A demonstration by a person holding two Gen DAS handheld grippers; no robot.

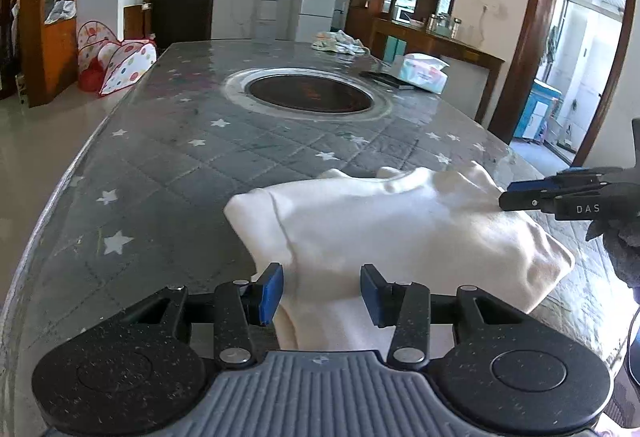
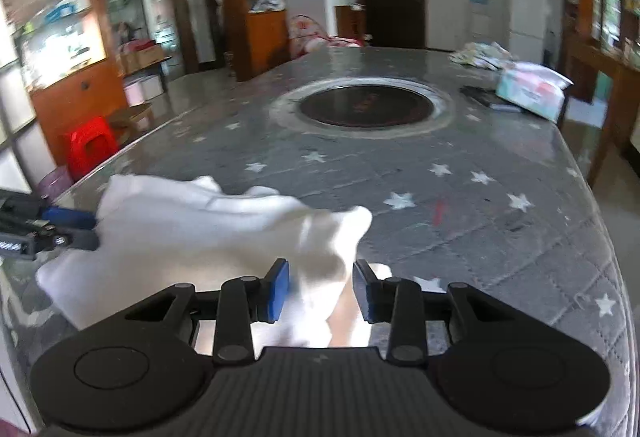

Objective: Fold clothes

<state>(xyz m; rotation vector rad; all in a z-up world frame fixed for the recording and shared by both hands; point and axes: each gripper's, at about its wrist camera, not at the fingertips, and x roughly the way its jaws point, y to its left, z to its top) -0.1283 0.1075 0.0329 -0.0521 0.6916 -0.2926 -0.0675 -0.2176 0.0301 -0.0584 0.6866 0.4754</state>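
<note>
left wrist view, white garment (image 1: 380, 229) between open left gripper (image 1: 322, 293) fingers

Bare tabletop (image 1: 168, 157) ahead; tissue pack (image 1: 424, 71) far right.

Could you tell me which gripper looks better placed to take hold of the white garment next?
Probably left: the left gripper is open, straddling the white garment's near edge.

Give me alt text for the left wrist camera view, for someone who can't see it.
A white garment lies partly folded on a grey star-patterned table, with the open left gripper over its near edge. The right gripper reaches in from the right at the cloth's far side.
</note>
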